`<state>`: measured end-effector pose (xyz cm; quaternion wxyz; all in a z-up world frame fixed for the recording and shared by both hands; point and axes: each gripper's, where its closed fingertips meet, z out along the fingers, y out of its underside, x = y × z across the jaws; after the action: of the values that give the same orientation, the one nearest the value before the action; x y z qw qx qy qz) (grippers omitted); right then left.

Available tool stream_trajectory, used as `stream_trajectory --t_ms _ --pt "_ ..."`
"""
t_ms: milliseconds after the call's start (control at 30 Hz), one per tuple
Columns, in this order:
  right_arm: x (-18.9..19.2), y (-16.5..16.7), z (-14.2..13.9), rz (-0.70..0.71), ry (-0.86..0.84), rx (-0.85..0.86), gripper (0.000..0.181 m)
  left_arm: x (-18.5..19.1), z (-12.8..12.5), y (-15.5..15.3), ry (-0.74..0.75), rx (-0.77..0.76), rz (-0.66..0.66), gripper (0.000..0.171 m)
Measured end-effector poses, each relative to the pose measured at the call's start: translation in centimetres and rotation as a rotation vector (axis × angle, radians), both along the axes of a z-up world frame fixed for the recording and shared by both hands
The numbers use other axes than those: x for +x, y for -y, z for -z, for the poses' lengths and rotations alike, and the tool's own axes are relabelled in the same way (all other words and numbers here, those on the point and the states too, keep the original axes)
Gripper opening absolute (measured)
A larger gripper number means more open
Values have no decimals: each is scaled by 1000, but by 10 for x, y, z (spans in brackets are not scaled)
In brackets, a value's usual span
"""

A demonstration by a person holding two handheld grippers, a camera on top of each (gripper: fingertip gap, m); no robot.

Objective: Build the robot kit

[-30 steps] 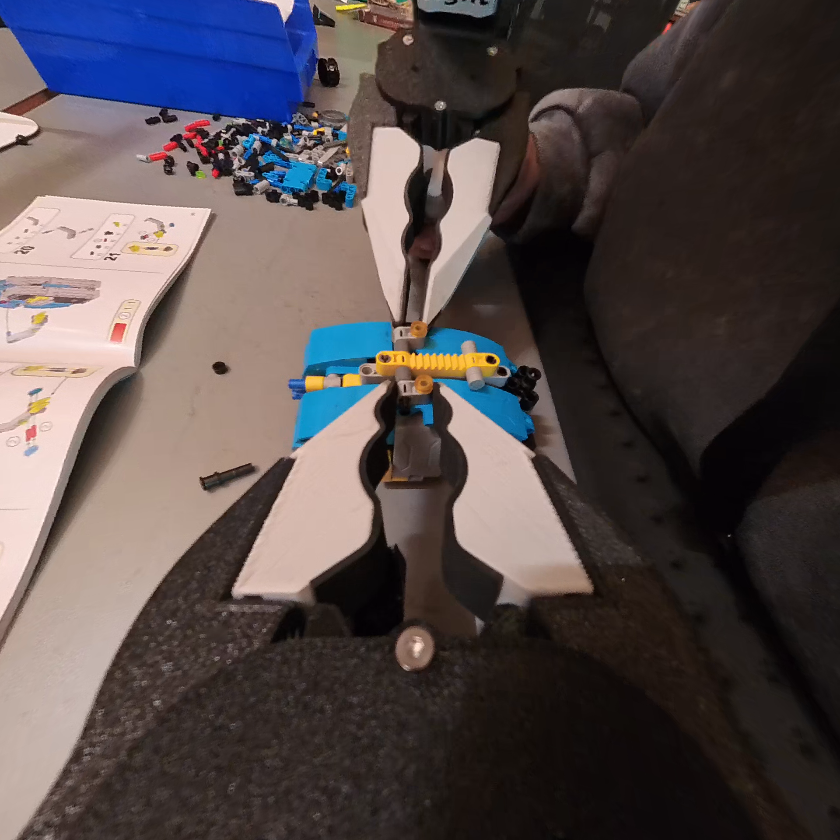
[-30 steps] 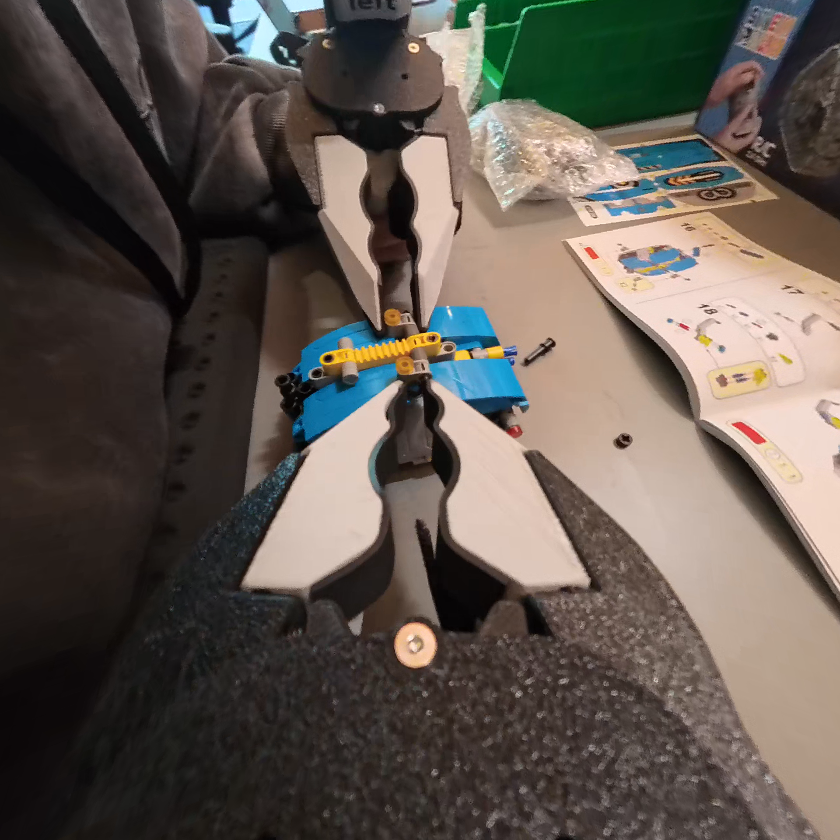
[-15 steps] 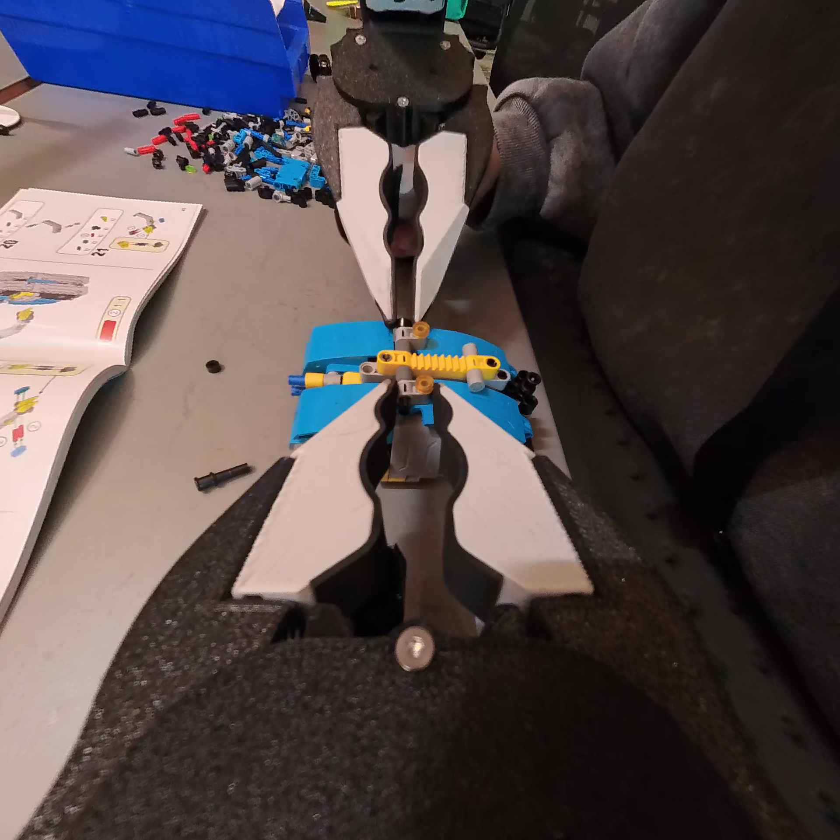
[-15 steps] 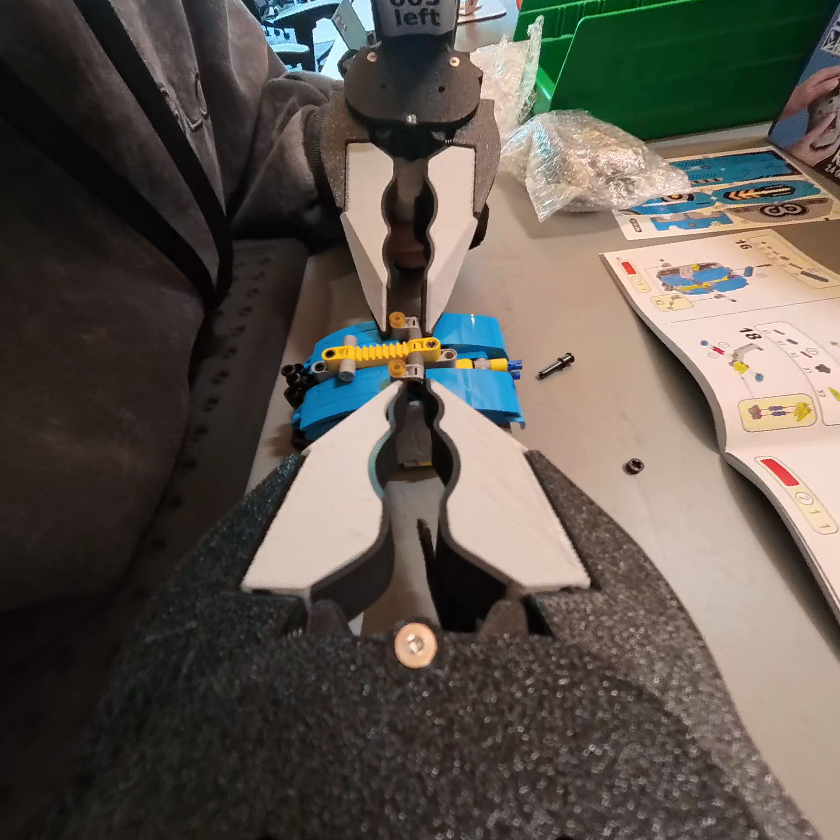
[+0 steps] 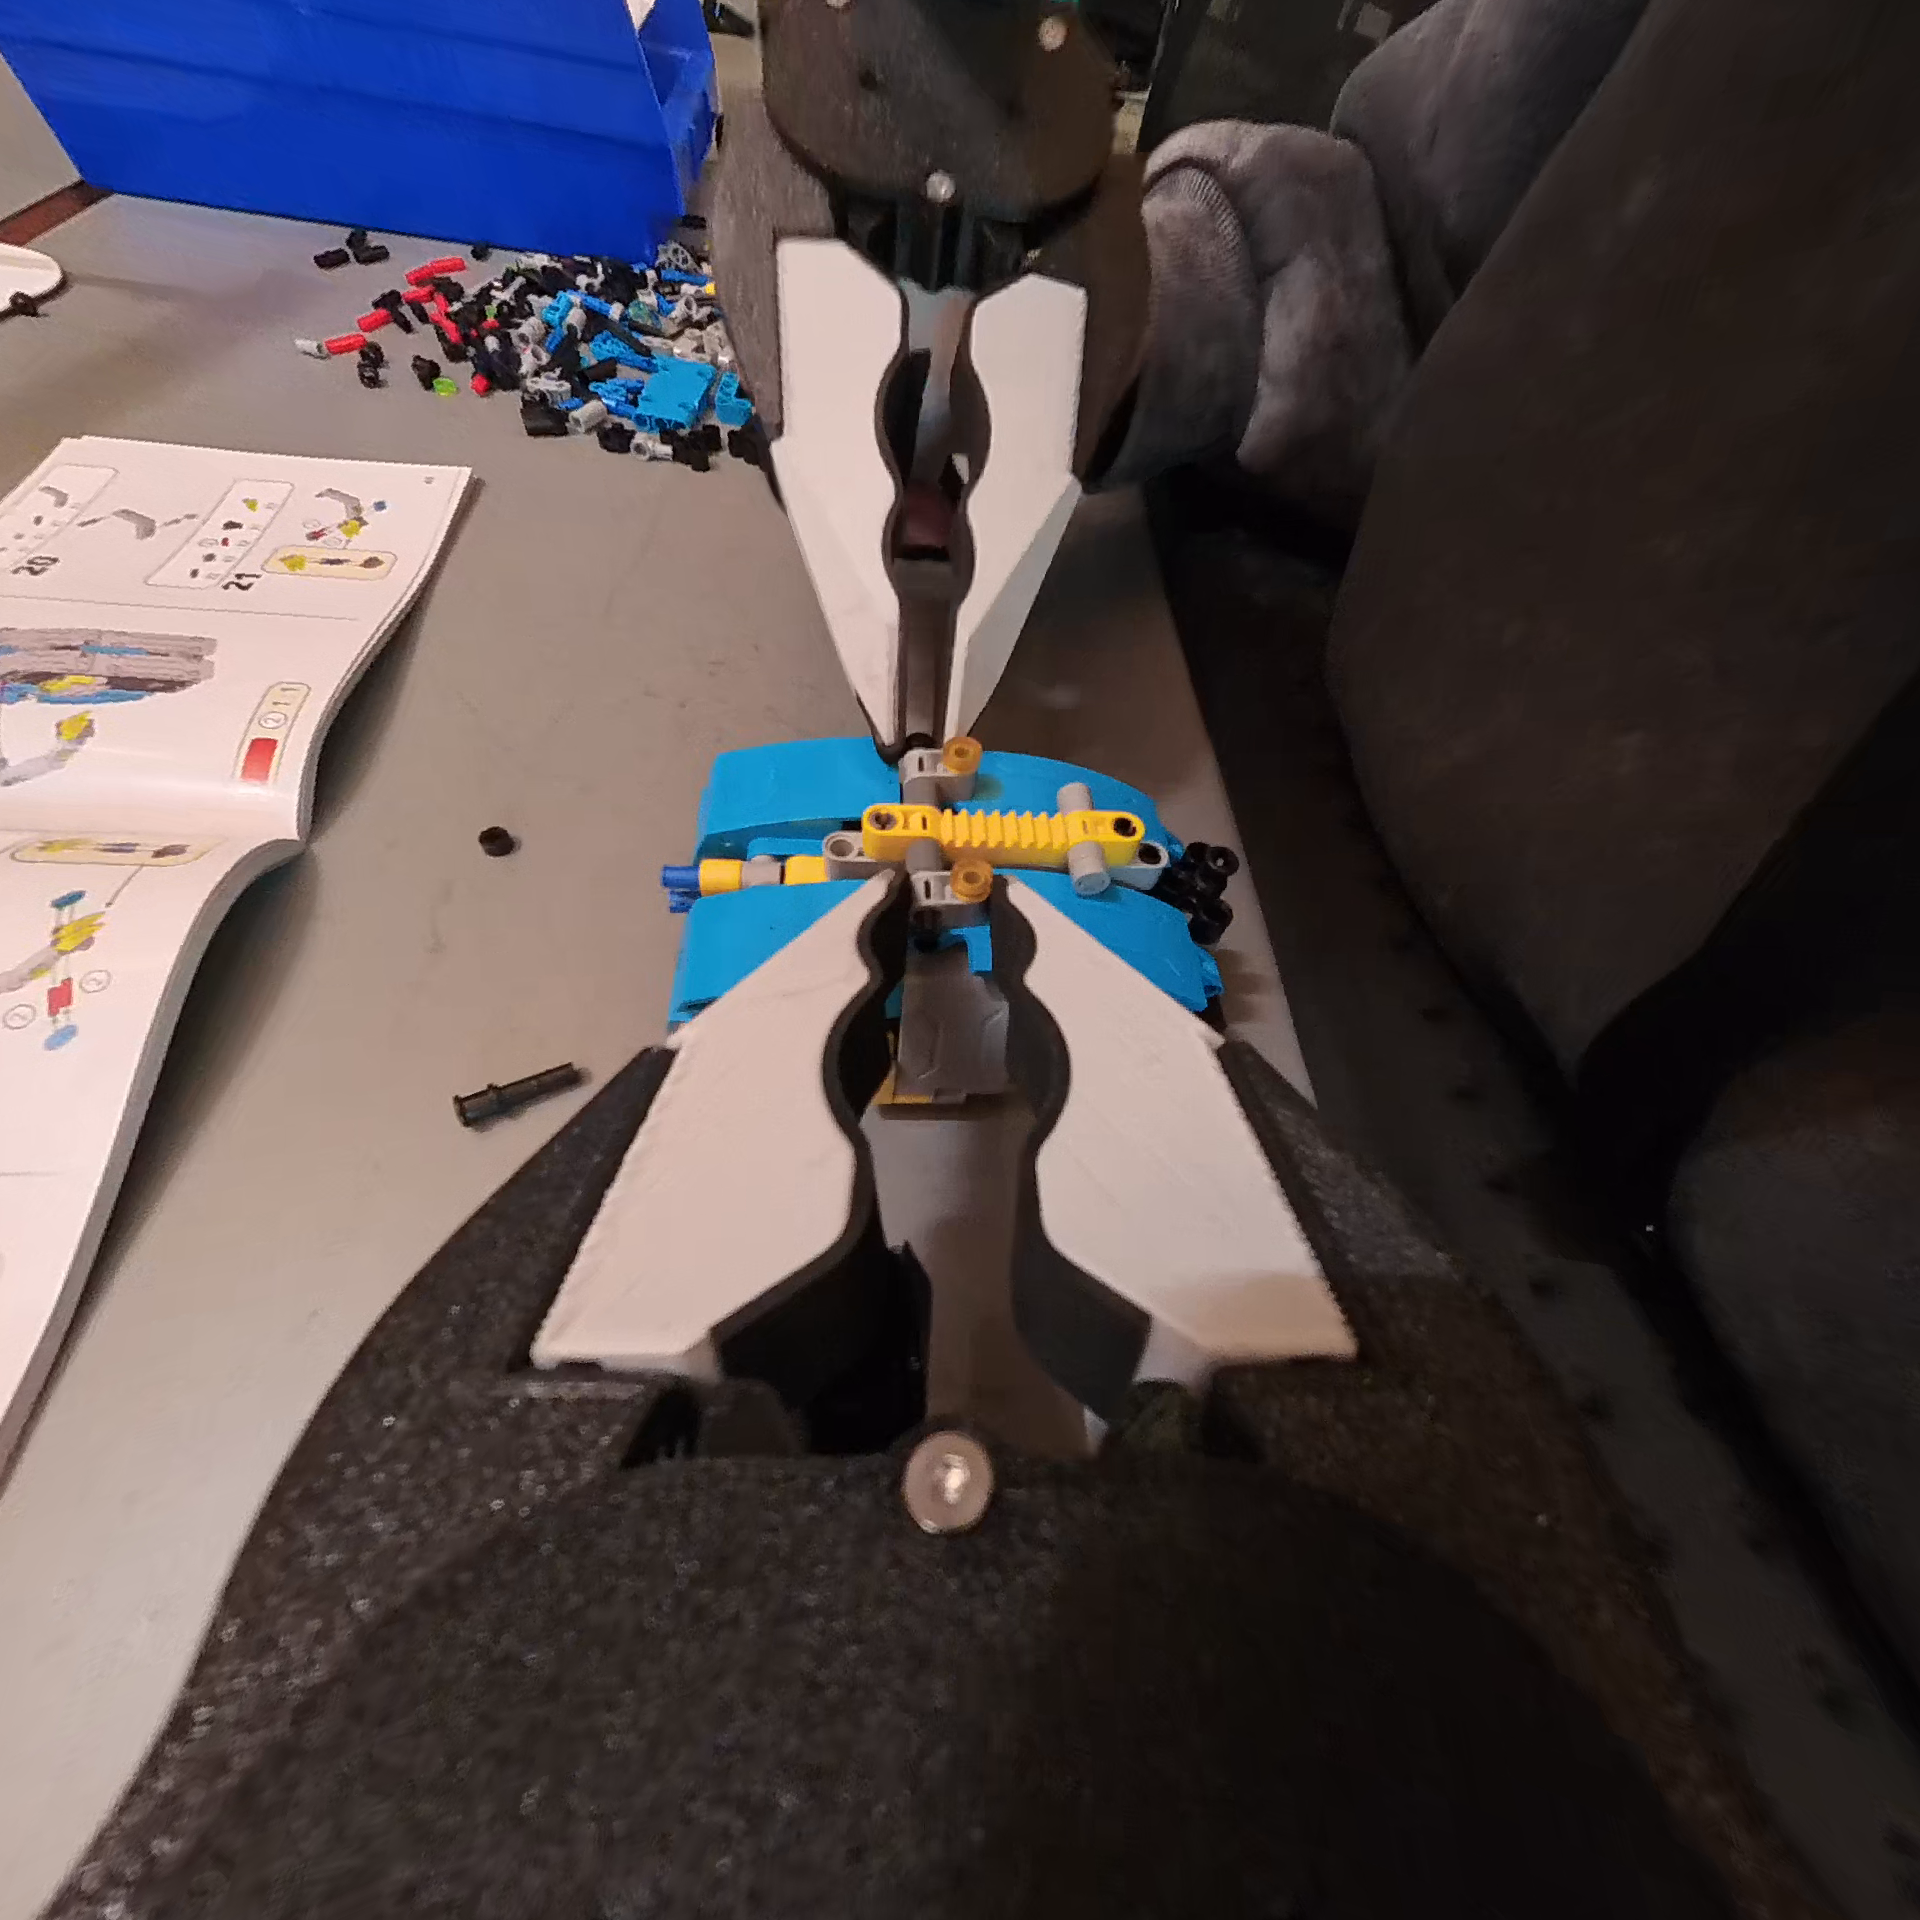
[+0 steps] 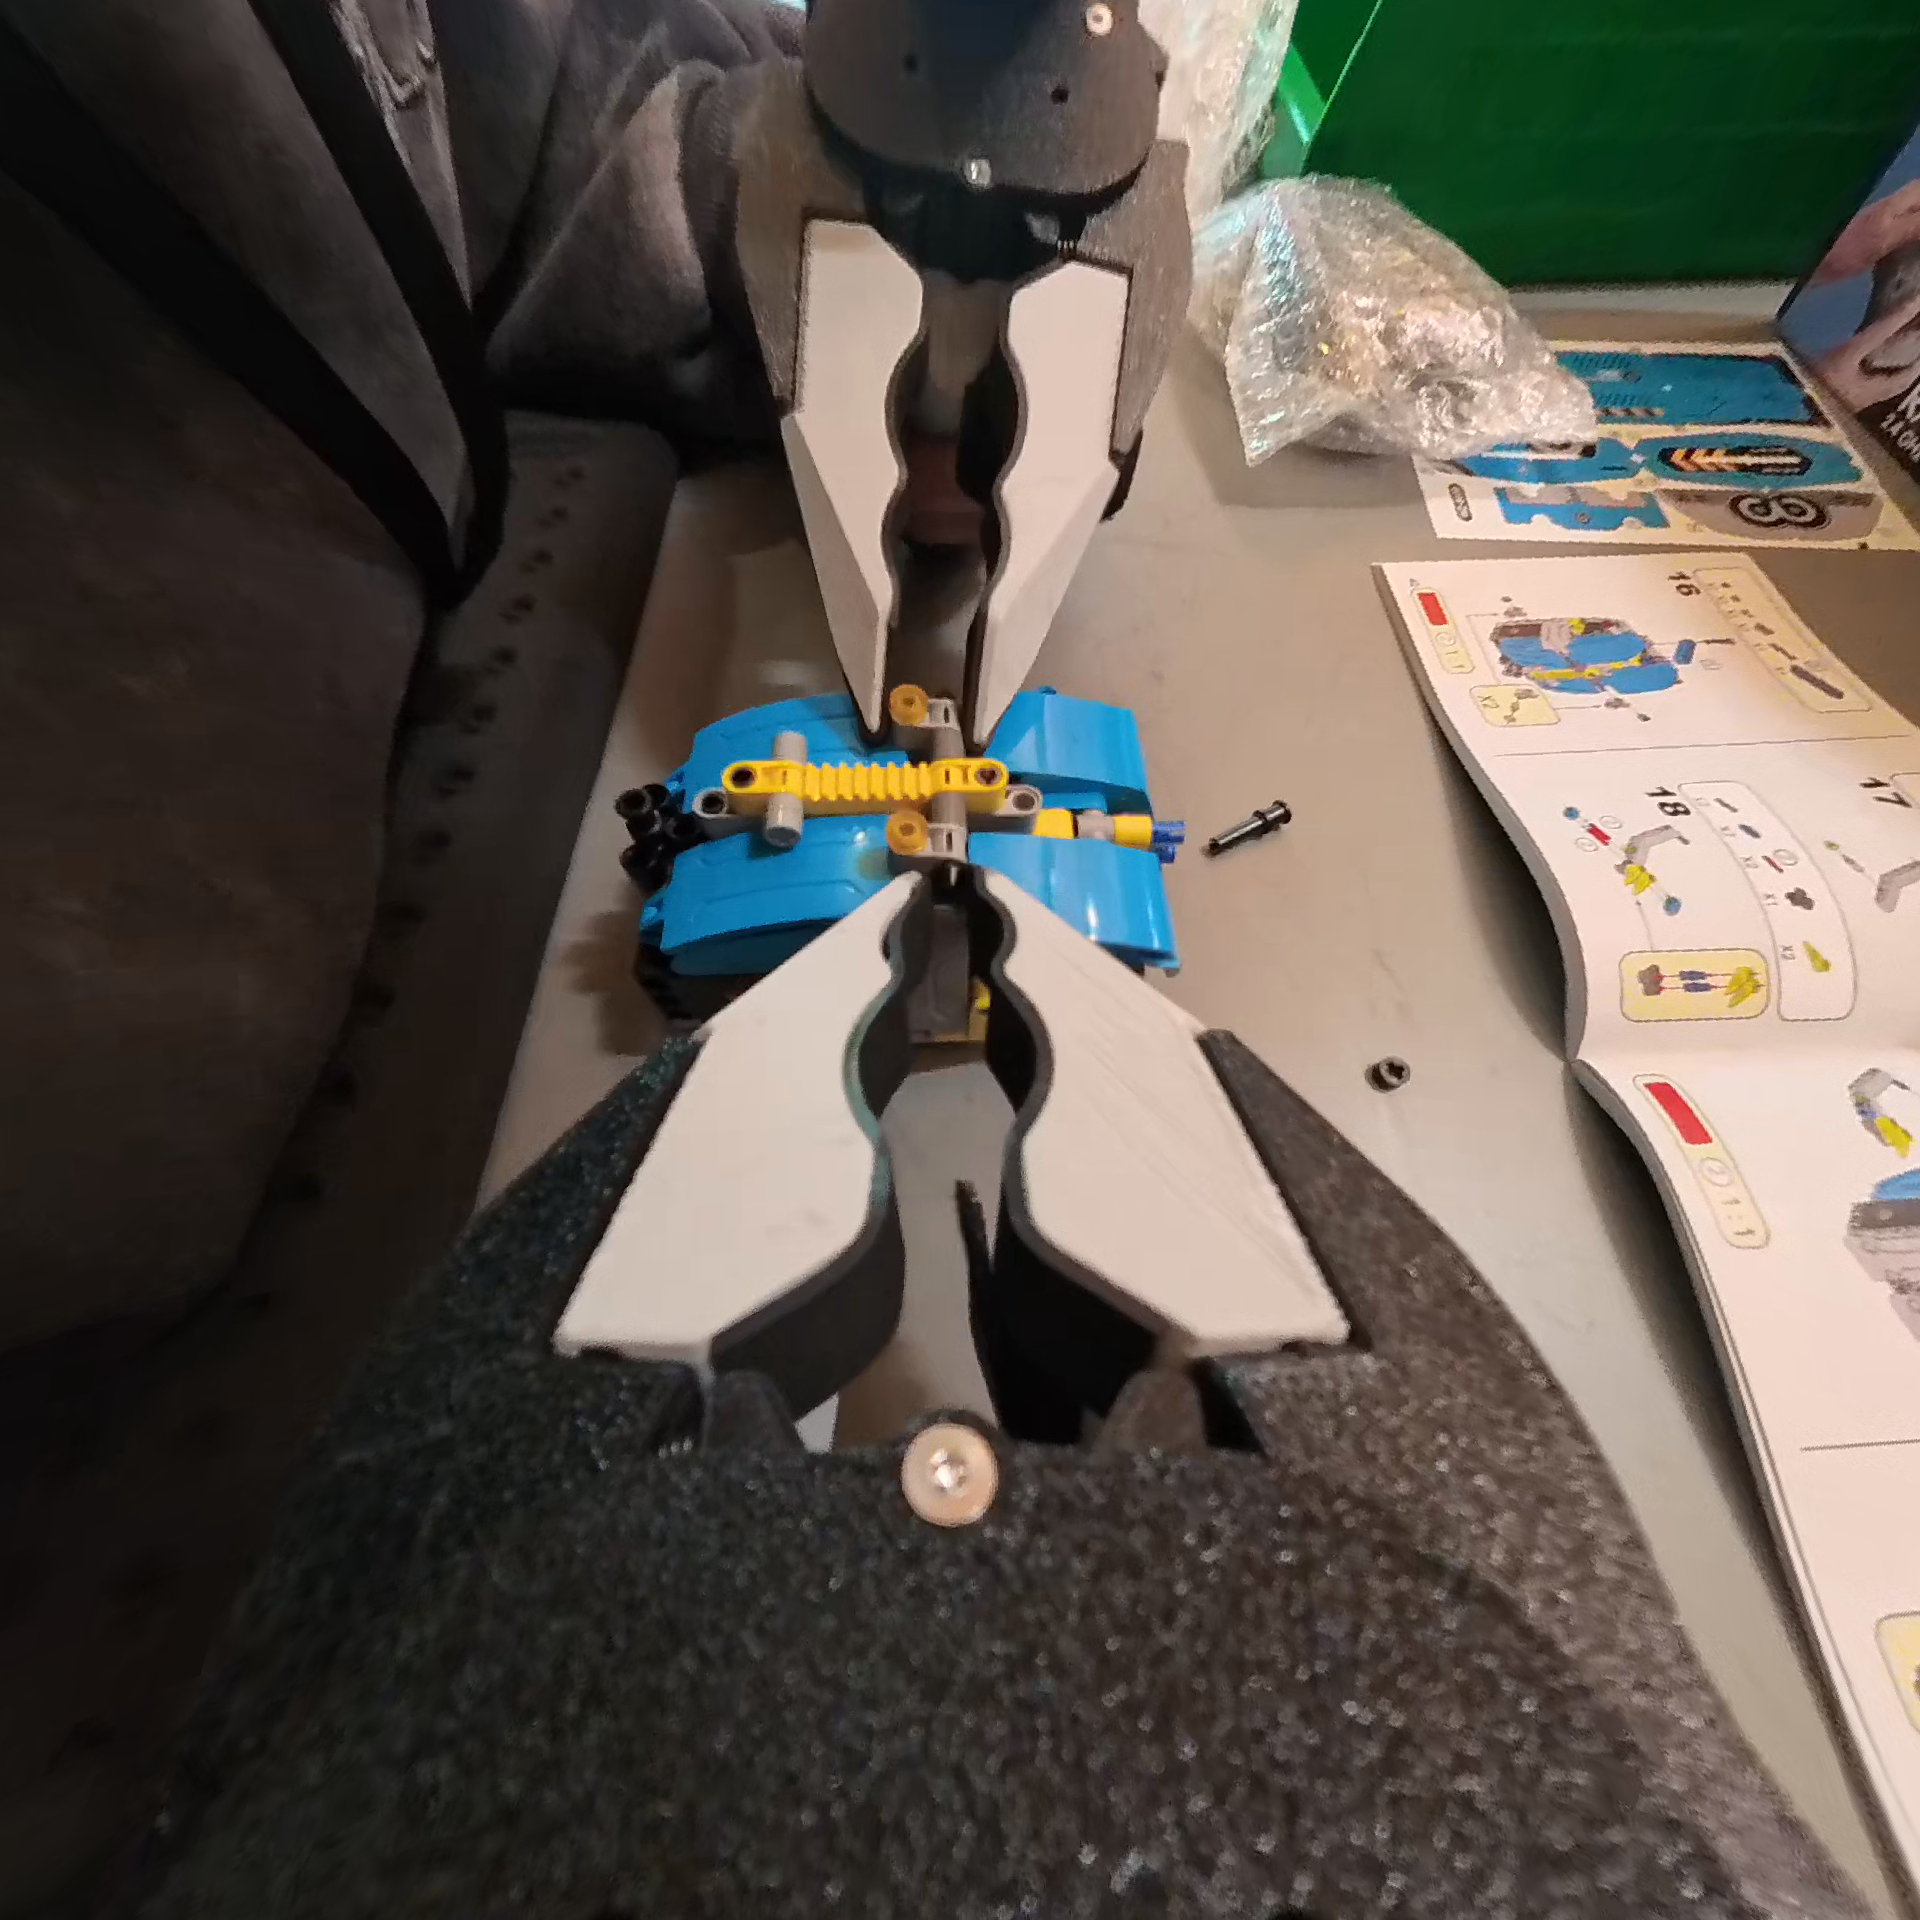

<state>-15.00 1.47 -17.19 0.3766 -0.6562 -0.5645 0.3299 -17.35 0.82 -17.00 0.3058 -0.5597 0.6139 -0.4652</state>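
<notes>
A small blue brick-built model (image 5: 940,894) with curved blue plastic panels, a yellow toothed rack beam across its top and grey connector pieces sits on the grey table (image 5: 582,748), close to the table edge where a person in dark grey clothing (image 5: 1662,520) sits. The left gripper (image 5: 943,883), with white wedge-shaped fingers in black foam housing, has its tips drawn close about the grey connector and axle at one side of the model, seemingly pinching it, though the contact is partly hidden. Opposite, the right gripper (image 6: 948,883) meets the model from the other side, its tips likewise nearly together around the grey piece there; in the left wrist view it (image 5: 920,727) points down at the model's far edge. A loose black pin (image 5: 516,1093) and a small black ring-shaped bush (image 5: 497,841) lie on the table just beside the model. An open white instruction booklet (image 5: 156,727) lies farther out, and beyond it a scatter of small blue, black, red and grey parts (image 5: 561,364) before a blue plastic bin (image 5: 364,114). In the right wrist view a crumpled clear plastic bag (image 6: 1371,332), a sticker sheet (image 6: 1662,468) and a green bin (image 6: 1610,135) stand at the back.
</notes>
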Motion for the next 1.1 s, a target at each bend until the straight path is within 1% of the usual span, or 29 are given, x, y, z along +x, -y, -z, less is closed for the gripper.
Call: stream_trajectory --t_ms 200,267,433,500,633,800,833,900,967,1100 --pt "0 0 0 21 95 6 5 0 0 0 -8 8 -11 15" --pt "0 1 1 26 105 -20 5 0 0 0 -8 18 -14 15" --pt "-1 1 1 51 36 -141 5 0 0 1 -13 32 -21 15" --pt "-1 0 1 75 5 -177 6 0 0 0 -3 14 -26 15" --pt "0 2 -1 106 -24 -169 7 0 0 1 -1 22 -18 15" --pt "3 0 -2 119 -22 -115 17 0 0 1 1 24 -17 15" --pt "5 0 -5 119 -28 -107 15 -1 0 1 1 25 -17 15" --pt "9 2 -6 109 -42 -106 0 0 0 1 2 29 -17 15" --pt "9 4 -1 106 -17 -129 0 0 0 1 3 25 -16 15" --pt "4 1 0 108 16 -48 0 0 0 1 4 23 -16 15"
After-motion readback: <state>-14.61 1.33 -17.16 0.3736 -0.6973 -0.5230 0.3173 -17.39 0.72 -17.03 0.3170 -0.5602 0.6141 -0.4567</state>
